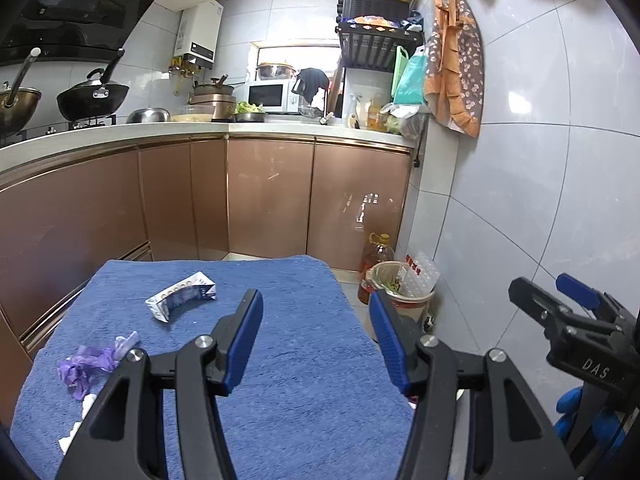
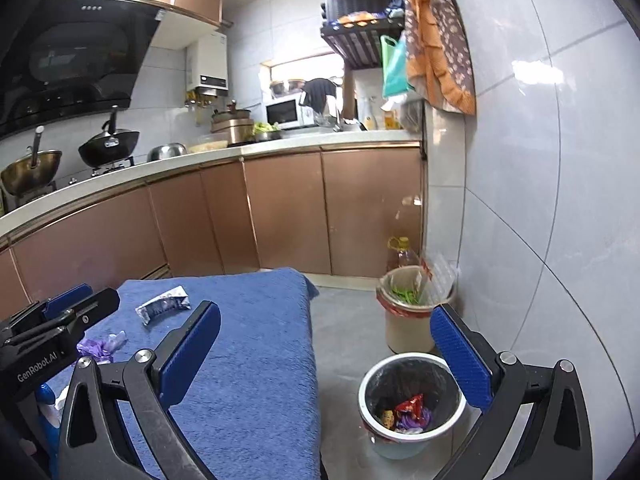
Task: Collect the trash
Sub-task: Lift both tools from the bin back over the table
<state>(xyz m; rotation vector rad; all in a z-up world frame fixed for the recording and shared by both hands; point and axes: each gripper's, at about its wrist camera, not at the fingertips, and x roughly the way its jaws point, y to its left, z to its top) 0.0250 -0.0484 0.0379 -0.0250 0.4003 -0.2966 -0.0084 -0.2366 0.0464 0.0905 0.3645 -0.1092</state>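
The right gripper [image 2: 324, 356] hangs with its jaws spread wide and nothing between them, above the gap between the blue towel-covered surface [image 2: 256, 360] and the small white-rimmed bin with a grey liner [image 2: 412, 396], where red and purple wrappers already lie. The left gripper [image 1: 316, 336] is also released and empty, its jaws partly apart over the towel.

Trash left on the surface: a crumpled white-and-blue printed carton [image 1: 182, 296] toward the far side, a bunched purple plastic wrapper [image 1: 94, 364] near the left edge, and what may be scraps of white paper [image 1: 86, 402] by the near-left corner, though these are half hidden by the gripper's arm.

The purple wrapper looks the likeliest next pick for the left gripper: come down over its thickest bunch so the jaws do not snag towel pile, then lift clear before crossing to the bin.

Only the right wrist view shows into the small bin; the left wrist view shows the white scraps better, plus the taller beige bin [image 1: 400, 284] by the wall.
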